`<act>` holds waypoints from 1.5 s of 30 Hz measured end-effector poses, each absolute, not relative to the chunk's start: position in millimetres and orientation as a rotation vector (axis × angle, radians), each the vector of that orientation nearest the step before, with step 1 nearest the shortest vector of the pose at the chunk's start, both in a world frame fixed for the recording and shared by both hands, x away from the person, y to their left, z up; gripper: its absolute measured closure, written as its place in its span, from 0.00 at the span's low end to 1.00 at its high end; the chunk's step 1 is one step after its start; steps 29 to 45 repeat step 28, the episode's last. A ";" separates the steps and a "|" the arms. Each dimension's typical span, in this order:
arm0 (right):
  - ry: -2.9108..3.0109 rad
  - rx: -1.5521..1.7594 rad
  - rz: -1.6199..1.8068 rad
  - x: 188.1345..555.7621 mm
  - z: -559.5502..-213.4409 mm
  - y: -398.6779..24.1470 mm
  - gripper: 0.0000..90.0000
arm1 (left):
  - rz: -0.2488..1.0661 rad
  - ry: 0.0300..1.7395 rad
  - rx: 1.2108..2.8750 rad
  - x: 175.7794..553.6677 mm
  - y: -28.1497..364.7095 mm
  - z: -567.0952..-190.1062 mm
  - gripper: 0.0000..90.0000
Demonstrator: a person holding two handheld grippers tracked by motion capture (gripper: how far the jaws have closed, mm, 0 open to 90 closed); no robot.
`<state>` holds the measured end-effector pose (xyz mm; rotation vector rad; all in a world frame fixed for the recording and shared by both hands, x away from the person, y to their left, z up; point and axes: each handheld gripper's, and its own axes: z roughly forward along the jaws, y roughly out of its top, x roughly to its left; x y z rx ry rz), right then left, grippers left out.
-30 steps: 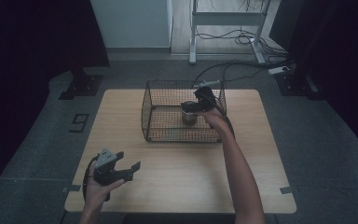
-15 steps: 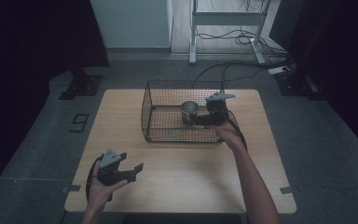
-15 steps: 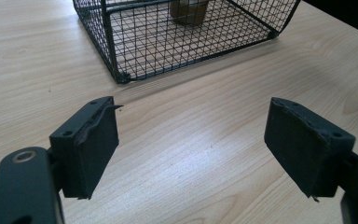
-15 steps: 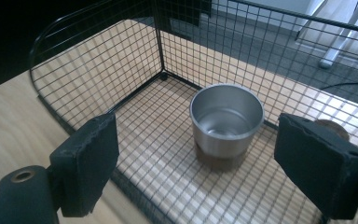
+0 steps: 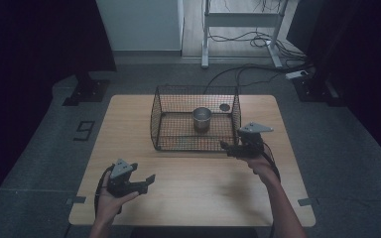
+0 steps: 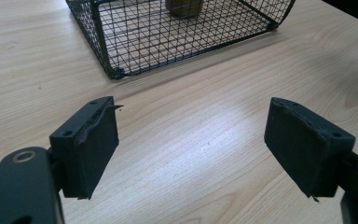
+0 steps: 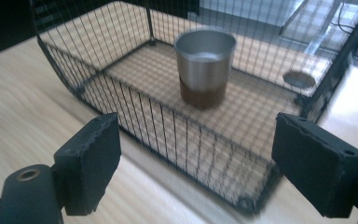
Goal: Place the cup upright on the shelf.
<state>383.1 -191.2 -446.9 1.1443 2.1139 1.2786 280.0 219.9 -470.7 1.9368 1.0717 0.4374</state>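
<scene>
High view, near edge first: the left gripper (image 5: 148, 182) sits in the person's left hand (image 5: 110, 198) over the near-left part of the wooden table (image 5: 203, 193), jaws pointing right & a bit up-table. They're spread wide w/ nothing between them. In the left gripper view the left gripper (image 6: 191, 140) frames bare wood only, and the basket's corner is well ahead of the pads.

Next out, right side: the right gripper (image 5: 225, 148) is held low by the right hand (image 5: 260, 163), just outside the near-right corner of the wire basket (image 5: 156, 119), jaws aimed left along its front wall. Can't tell if the tips touch the mesh. In the right gripper view the right gripper (image 7: 196, 163) has its pads standing apart on either side of the basket's (image 7: 98, 56) near wall, gripping nothing. Its jaws have just been closing, w/ no object between them.

Mid-table: the basket is black mesh, open-topped and rectangular, standing flat on the wood.

Inside it: the metal cup (image 5: 202, 119) stands upright on the basket floor, roughly centre, toward the far wall, apart from both grippers. In the right gripper view the cup (image 7: 205, 65) has an open mouth, a shiny upper part and a darker lower band. The left gripper view catches the cup's base (image 6: 184, 5) at the top edge.

Far-right corner of the basket floor: a small dark round disc (image 5: 224, 106), lying flat, near the cup but not touching it.

Beyond the table: grey floor (image 5: 327, 148) w/ cables (image 5: 238, 74).
</scene>
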 end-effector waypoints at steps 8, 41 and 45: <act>2.110 1.208 1.250 360.7 -479.4 -213.7 0.18 | 0.433 1.065 1.955 280.5 215.7 -472.8 0.20; 2.100 1.300 1.200 346.7 -515.4 -229.7 0.17 | 0.431 1.059 1.975 280.7 210.0 -475.4 0.20; 2.100 1.300 1.200 346.7 -515.4 -229.7 0.17 | 0.431 1.059 1.975 280.7 210.0 -475.4 0.20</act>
